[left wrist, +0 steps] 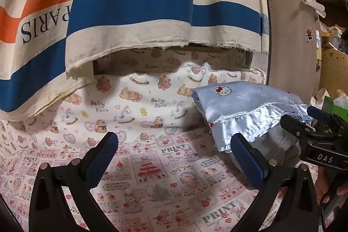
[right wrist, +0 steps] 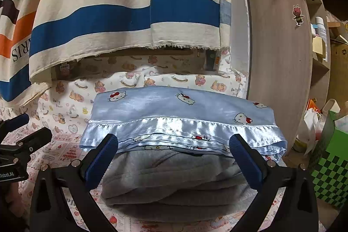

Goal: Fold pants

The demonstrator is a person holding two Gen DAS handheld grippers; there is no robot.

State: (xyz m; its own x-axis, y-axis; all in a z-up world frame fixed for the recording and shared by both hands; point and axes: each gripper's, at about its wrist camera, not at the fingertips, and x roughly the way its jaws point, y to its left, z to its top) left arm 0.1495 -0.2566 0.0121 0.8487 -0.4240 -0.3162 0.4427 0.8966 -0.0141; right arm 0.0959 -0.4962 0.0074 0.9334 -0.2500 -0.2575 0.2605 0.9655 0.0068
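Folded grey pants point(right wrist: 174, 184) lying under a blue Hello Kitty pillowcase point(right wrist: 182, 114)
Both grippers (left gripper point(left wrist: 174, 158), right gripper point(right wrist: 174, 158)) are hovering released, gripping nothing.

The pants point(right wrist: 174, 184) were plain grey. The pillow point(right wrist: 182, 121) was shiny light blue with white cartoon cats. The hanging cloth point(left wrist: 134, 8) bore orange, blue and cream stripes.

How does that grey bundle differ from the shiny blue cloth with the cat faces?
The grey pants are plain, matte and thick; the blue cloth is glossy, printed with cat faces and edged with a ruffle. The pants lie nearer the right hand-held gripper, partly under the cloth's ruffle. Both look folded and rest on the patterned bedding.
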